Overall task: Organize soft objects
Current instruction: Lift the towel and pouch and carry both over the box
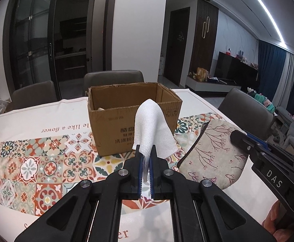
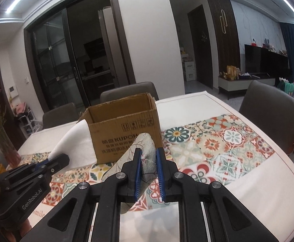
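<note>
Left gripper (image 1: 145,157): jaws closed on a white cloth (image 1: 153,129). The cloth is pinched at its lower edge between the blue pads, stands up above the fingertips in a rounded peak and drapes down on the right side. It hangs clear of the table (image 1: 26,111), in front of the near wall of the box (image 1: 114,125). In the right wrist view the same gripper (image 2: 56,159) appears at the left edge, with the cloth (image 2: 74,141) rising from it beside the left wall of the box (image 2: 124,133).

Box: open-topped cardboard, standing upright on the patterned tablecloth (image 1: 36,165), far of both grippers and roughly centred between them. A pale item lies low in its left inner corner; it is too small to tell what it is.

Right gripper (image 2: 149,161): jaws closed on a pouch (image 2: 147,153), beige fabric with a printed branch pattern. The pouch is clamped between the blue pads, its upper end projecting past the fingertips toward the box and its lower end hanging at the near left, below the fingers. In the left wrist view the pouch (image 1: 213,153) hangs to the right of the box, gripped at its right edge by the right gripper (image 1: 239,139).

Chairs (image 1: 112,78) stand at the far and right sides of the table.
</note>
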{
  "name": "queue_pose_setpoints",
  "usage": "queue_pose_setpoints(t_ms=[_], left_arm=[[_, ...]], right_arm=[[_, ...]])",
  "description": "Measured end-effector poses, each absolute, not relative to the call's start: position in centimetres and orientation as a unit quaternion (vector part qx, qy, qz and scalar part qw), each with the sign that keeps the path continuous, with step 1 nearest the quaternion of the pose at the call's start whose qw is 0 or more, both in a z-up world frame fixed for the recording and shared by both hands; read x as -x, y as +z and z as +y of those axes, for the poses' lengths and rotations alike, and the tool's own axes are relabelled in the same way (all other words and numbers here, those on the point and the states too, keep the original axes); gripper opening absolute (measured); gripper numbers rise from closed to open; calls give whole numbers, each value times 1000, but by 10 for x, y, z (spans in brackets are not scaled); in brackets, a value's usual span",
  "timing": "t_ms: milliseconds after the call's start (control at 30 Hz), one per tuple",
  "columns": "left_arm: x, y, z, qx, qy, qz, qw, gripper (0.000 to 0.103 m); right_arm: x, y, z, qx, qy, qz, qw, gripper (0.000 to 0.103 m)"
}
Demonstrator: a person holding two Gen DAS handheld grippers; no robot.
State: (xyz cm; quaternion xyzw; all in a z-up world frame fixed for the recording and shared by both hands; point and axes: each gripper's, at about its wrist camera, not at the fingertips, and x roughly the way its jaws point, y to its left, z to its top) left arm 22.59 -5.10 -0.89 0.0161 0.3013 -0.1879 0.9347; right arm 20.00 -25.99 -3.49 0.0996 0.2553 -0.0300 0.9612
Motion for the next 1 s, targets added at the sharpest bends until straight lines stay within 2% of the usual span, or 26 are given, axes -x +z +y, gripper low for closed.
queue_pose_setpoints(t_ms=[1000], left_arm=[[-278,51,-36,-17,-136,229,964,7]], right_arm=[[-277,20,-255,-82,9,172,982,16]])
